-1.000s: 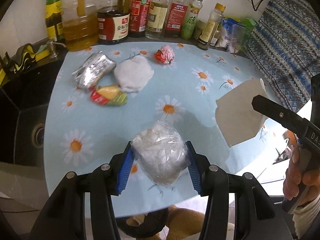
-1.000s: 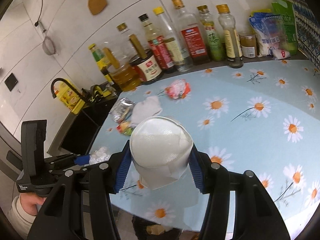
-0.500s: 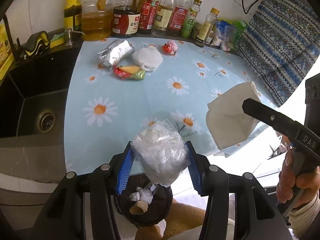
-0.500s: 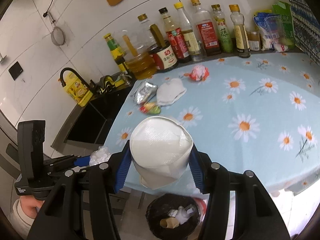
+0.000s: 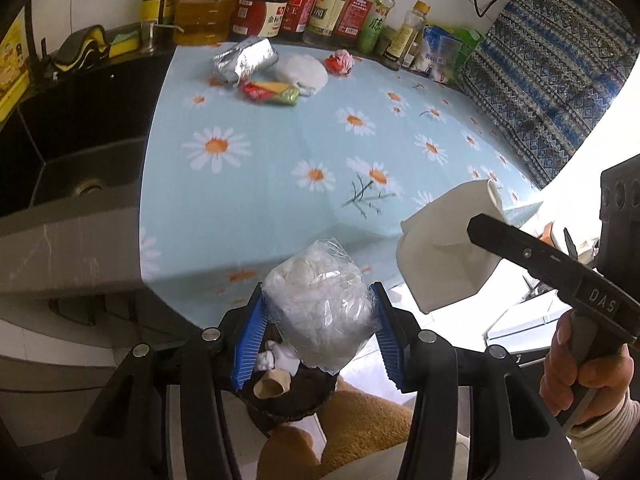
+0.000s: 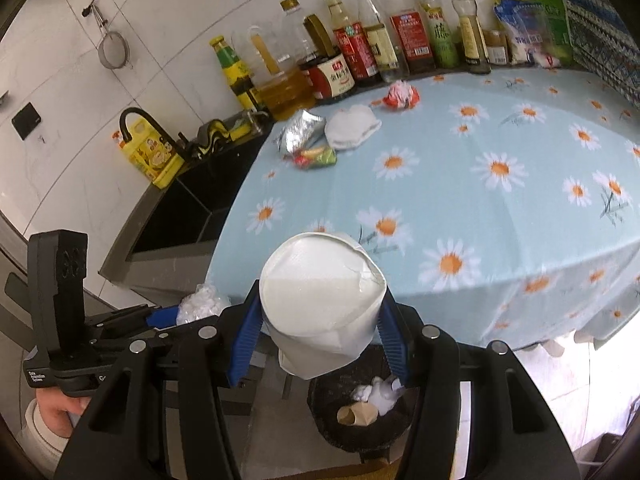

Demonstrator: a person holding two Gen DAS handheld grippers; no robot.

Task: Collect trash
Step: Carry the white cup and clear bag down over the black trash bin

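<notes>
Pinching crinkled clear plastic bag [image 5: 320, 312], left claw [image 5: 318, 338]; right claw [image 6: 318, 338], crumpled white cup [image 6: 320, 292].

Both grippers [image 5: 318, 330] [image 6: 318, 340] now over trash bin [image 6: 360, 420]

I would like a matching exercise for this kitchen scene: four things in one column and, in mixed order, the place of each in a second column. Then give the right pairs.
Things:
1. crushed paper cup
2. clear plastic bag
3. silver foil packet
4. cardboard tube

Places:
A. lying in the black trash bin on the floor
B. on the daisy tablecloth, near the row of bottles
C. between the fingers of the left gripper
D. between the fingers of the right gripper

Pairs: 1-D, 2-C, 3-B, 4-A
</notes>
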